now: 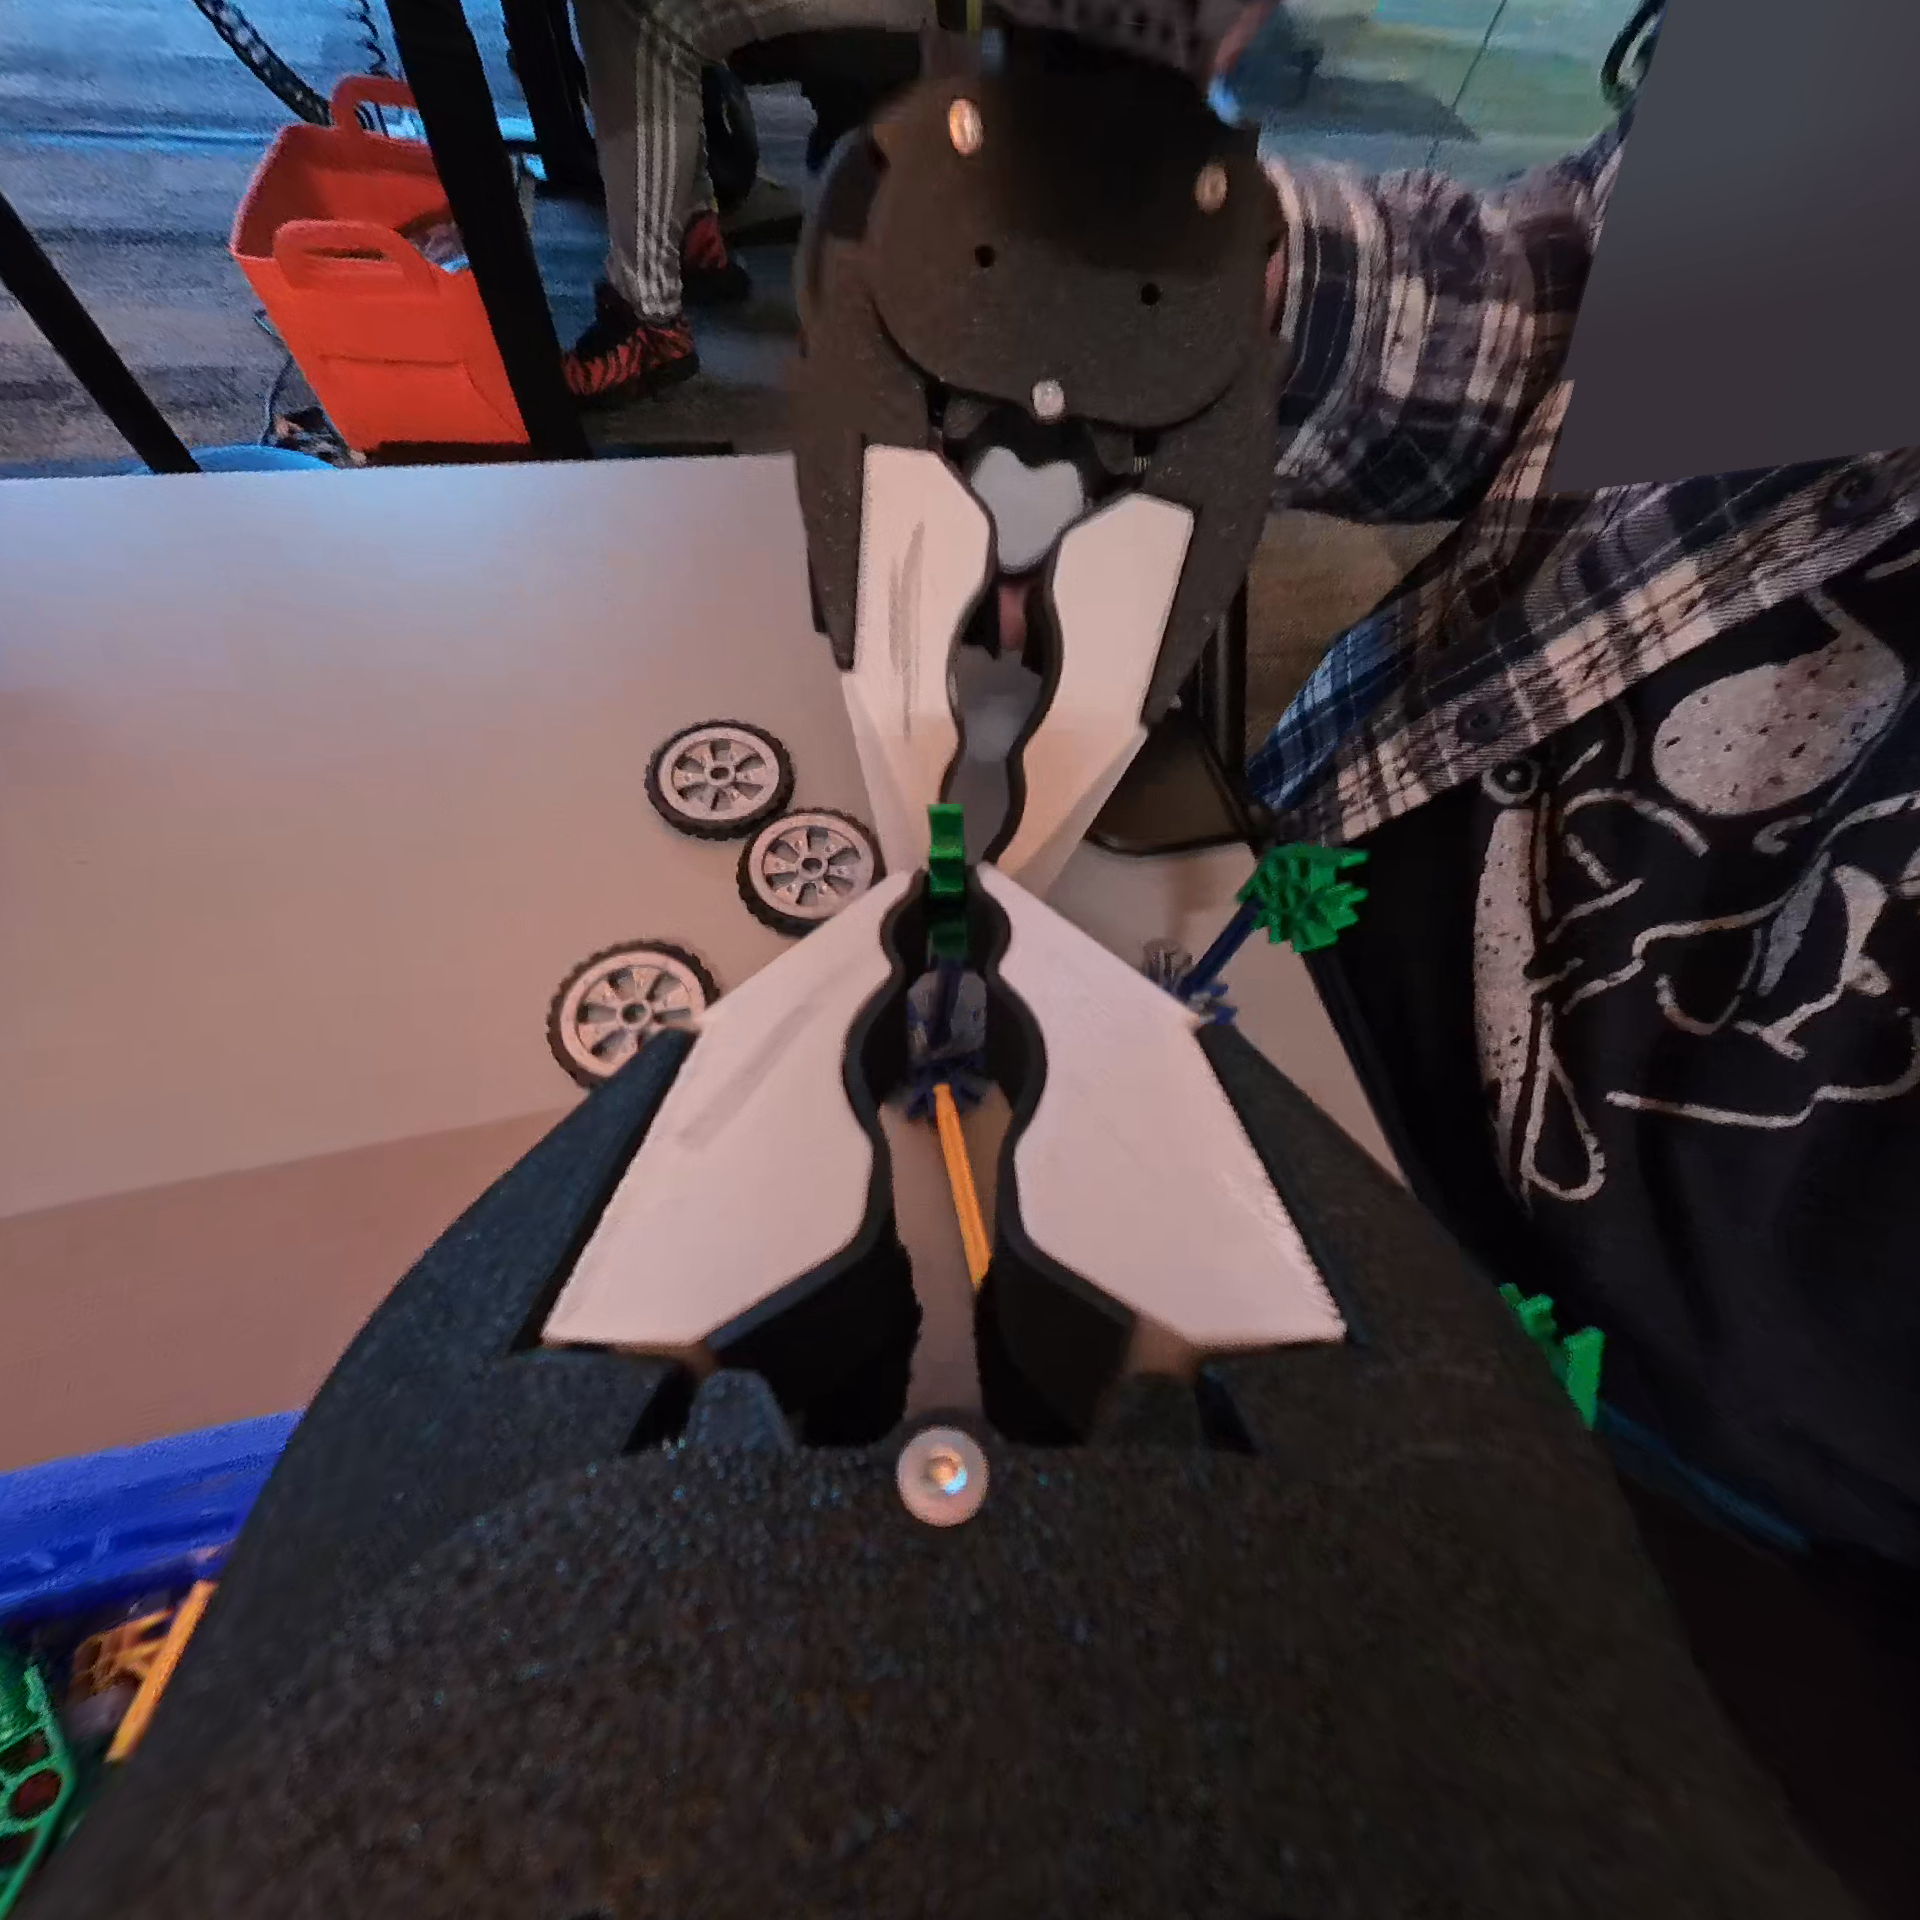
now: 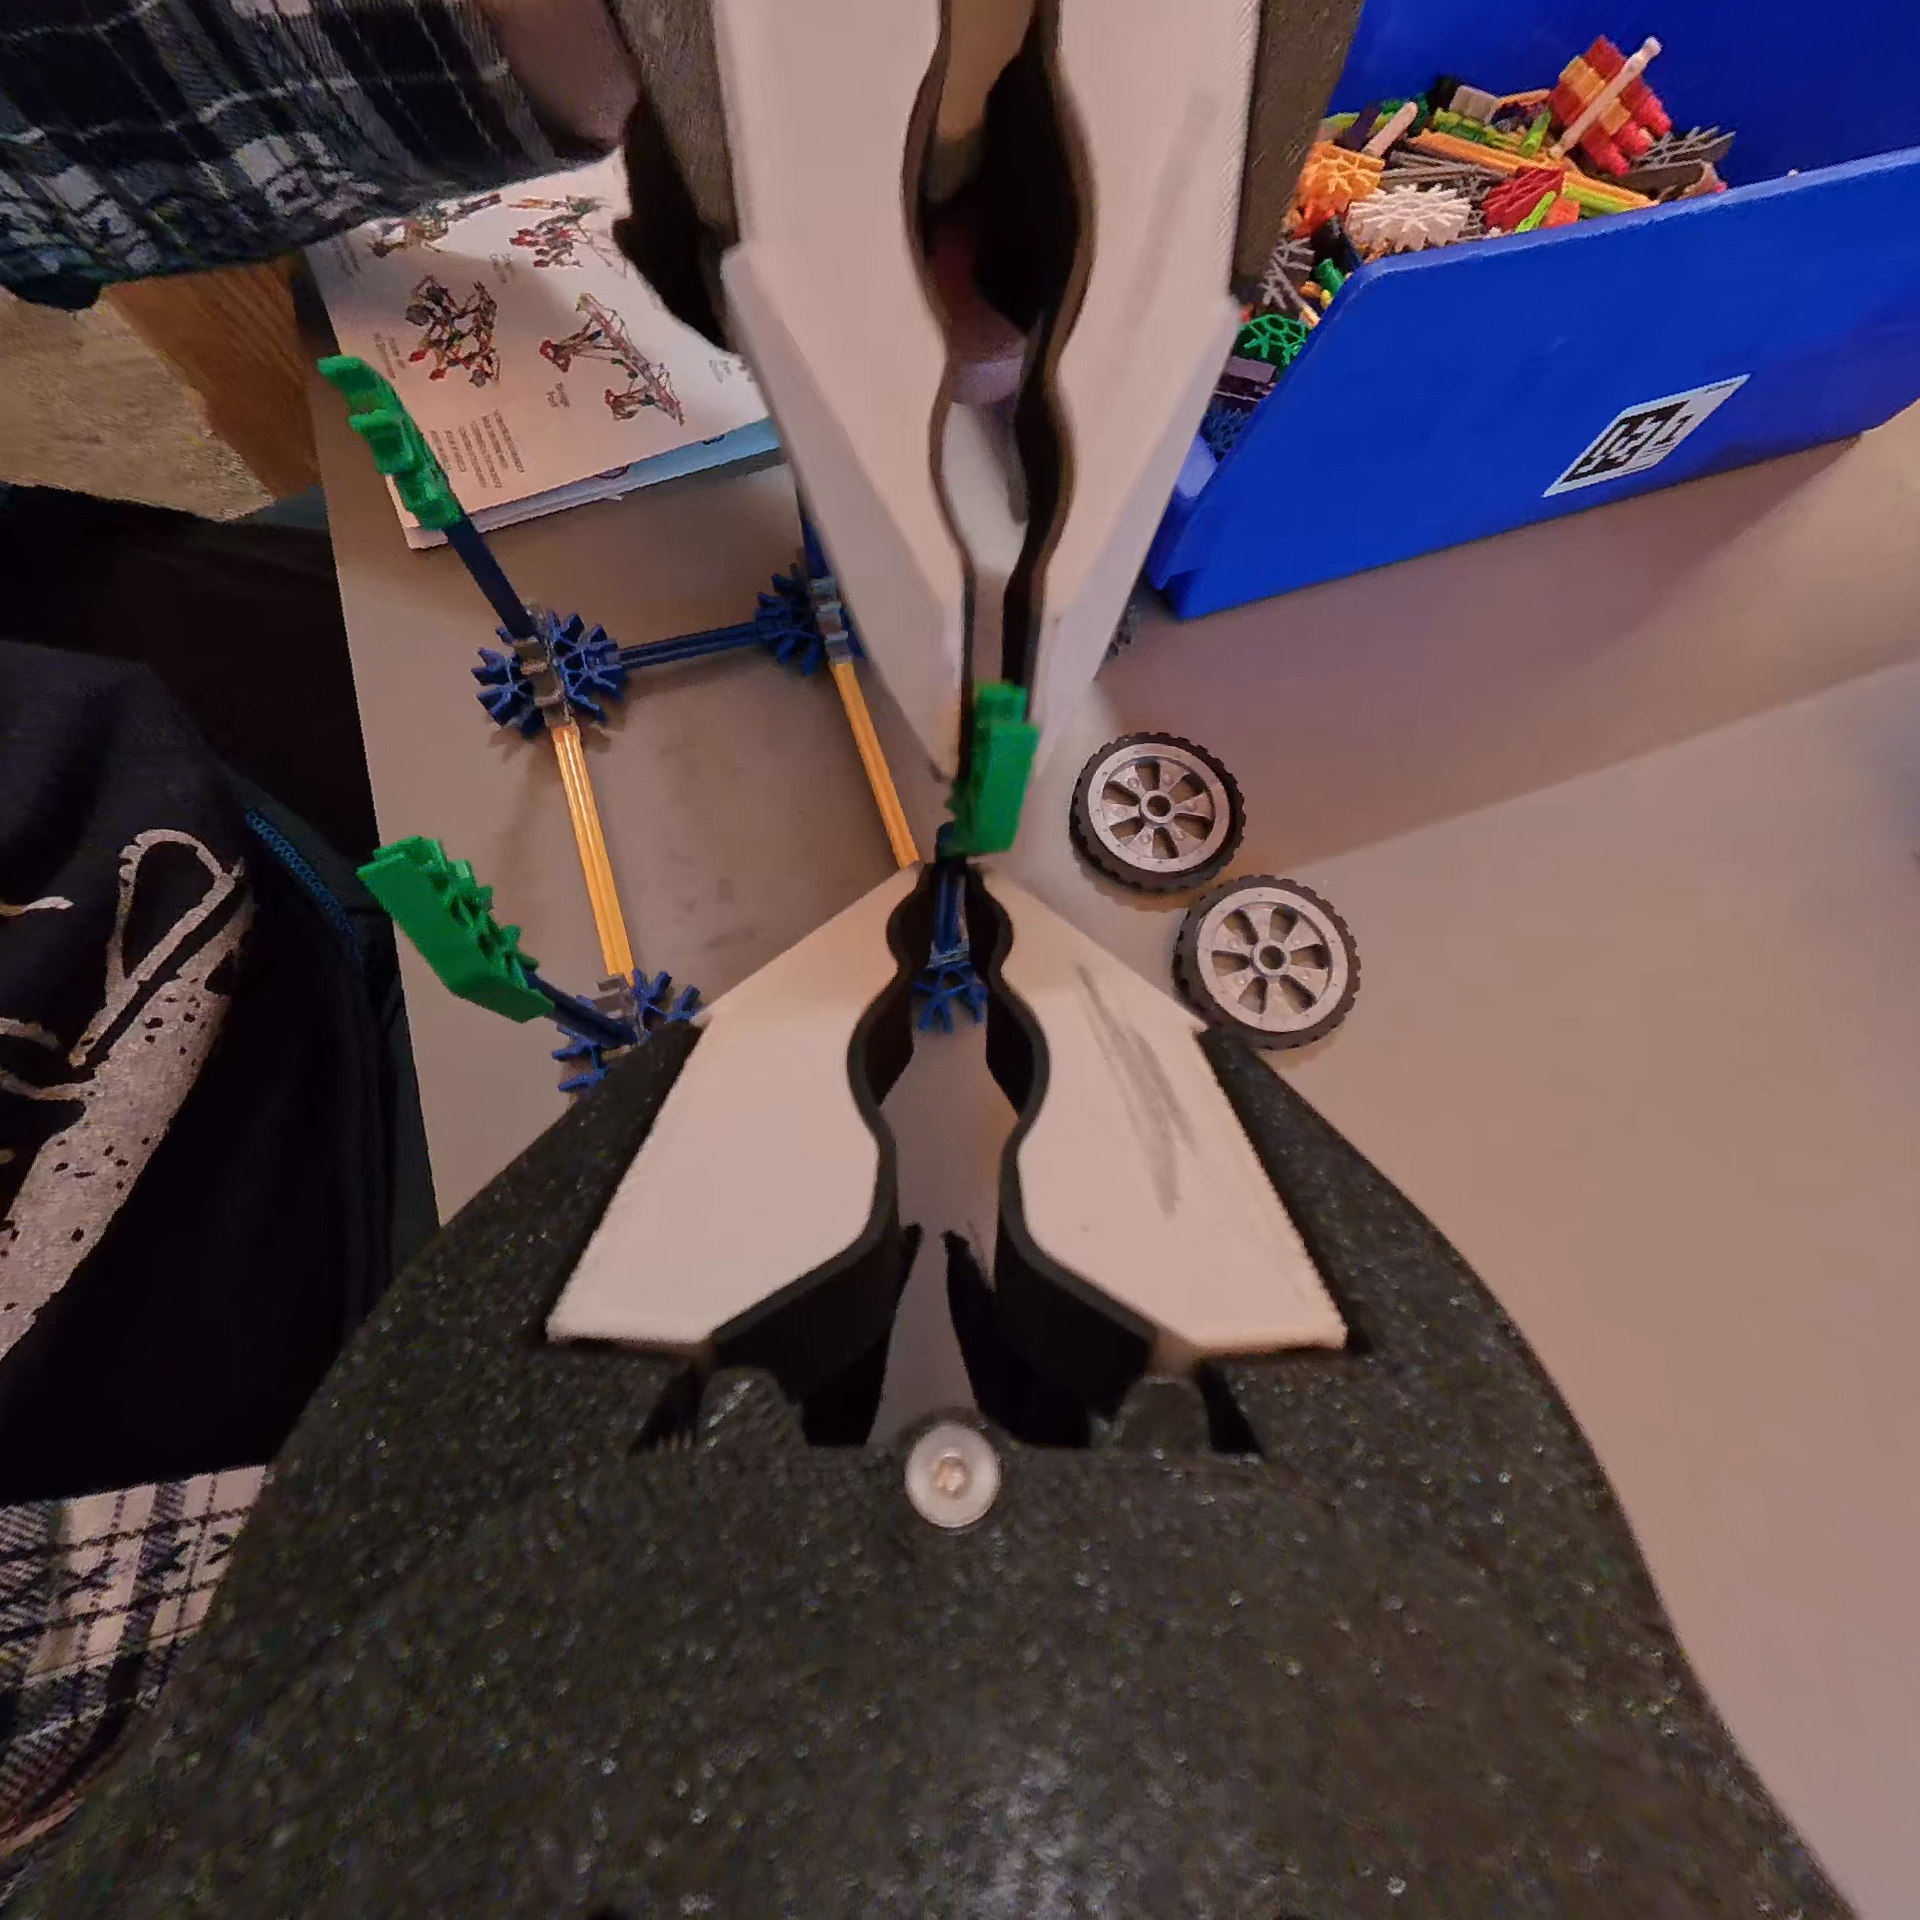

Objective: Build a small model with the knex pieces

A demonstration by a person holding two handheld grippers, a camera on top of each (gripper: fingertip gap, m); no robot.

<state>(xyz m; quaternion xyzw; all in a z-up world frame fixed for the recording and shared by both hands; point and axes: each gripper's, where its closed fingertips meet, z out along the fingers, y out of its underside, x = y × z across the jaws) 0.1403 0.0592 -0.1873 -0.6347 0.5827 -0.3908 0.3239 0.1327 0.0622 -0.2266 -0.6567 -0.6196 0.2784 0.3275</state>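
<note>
Over the near table edge, both grippers meet tip to tip on one corner of a rod-and-connector frame (image 2: 582, 727). Left gripper (image 1: 948, 914): jaws narrowed around a short blue rod and its blue hub. Right gripper (image 2: 951, 894): jaws pinched close on the same blue rod, just below the green connector (image 2: 992, 769), which the left gripper's tips also touch. Frame lies flat on the table (image 2: 1558, 1143), one side overhanging toward the person. Two loose wheels (image 2: 1158, 810) sit just beside; blue parts bin (image 2: 1558, 364) and an instruction booklet (image 2: 540, 343) farther back. Judgement: light, thin plastic, flexes easily, joints may pop apart; grip at hubs, not mid-rod.
</note>
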